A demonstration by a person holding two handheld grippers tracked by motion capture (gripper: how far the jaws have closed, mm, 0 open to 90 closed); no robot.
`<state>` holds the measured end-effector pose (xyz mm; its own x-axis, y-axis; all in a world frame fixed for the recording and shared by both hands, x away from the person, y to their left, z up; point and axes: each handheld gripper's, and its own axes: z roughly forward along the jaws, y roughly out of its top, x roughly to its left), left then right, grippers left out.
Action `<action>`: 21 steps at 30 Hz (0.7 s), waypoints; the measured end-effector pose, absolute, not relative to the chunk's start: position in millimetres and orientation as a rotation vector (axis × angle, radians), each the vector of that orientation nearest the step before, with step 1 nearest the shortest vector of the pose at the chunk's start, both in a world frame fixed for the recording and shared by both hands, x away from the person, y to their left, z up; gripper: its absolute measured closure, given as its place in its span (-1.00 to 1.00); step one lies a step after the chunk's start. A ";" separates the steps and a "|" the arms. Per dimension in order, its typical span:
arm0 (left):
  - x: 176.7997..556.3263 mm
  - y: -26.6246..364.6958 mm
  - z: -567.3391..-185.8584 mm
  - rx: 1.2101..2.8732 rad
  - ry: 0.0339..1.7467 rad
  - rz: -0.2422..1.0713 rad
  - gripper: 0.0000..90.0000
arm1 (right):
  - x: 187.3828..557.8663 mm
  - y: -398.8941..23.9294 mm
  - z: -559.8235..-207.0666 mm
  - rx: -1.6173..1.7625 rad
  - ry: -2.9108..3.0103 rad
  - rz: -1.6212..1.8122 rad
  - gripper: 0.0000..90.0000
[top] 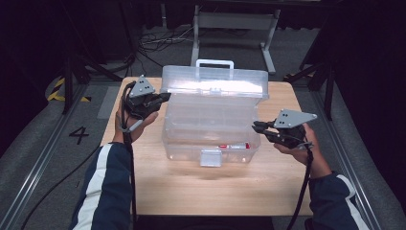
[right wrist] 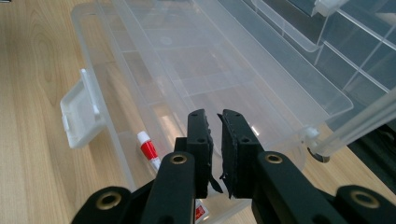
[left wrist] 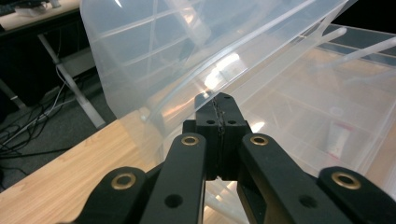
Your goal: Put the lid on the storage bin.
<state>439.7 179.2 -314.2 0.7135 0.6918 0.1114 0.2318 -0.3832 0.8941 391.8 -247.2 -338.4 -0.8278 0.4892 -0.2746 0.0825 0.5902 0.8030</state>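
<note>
My right claw (right wrist: 212,119) sits nearest me, its jaws almost together with only a thin slit between them and nothing in it. It hovers just off the right end of the clear plastic box (top: 210,136), which lies to its left with its long axis running across the worktop (top: 191,187). My left claw (left wrist: 218,105) is fully together and empty, its tip right at the left edge of the raised lid (top: 214,82); I cannot tell whether it touches. The lid stands tilted back, so my left hand is the nearer one to swing it. Inside the box, in the front compartment by the white latch (top: 210,157), lies a small red-and-white tube (right wrist: 148,148), flat along the front wall. Farther back, the other compartments look empty.
</note>
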 end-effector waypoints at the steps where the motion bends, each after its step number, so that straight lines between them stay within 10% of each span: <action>1: 439.1 178.6 -314.4 1.942 0.707 0.593 1.00 | 391.3 -248.8 -338.8 0.458 2.346 1.145 0.82; 21: 429.1 183.0 -320.3 1.960 0.678 0.579 1.00 | 386.3 -263.0 -344.1 0.501 2.338 1.129 0.76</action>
<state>429.1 183.0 -320.3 0.7341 0.6690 0.1161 0.2201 -0.3962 0.8914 386.3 -263.0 -344.1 -0.8116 0.5184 -0.2694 0.1114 0.5899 0.7998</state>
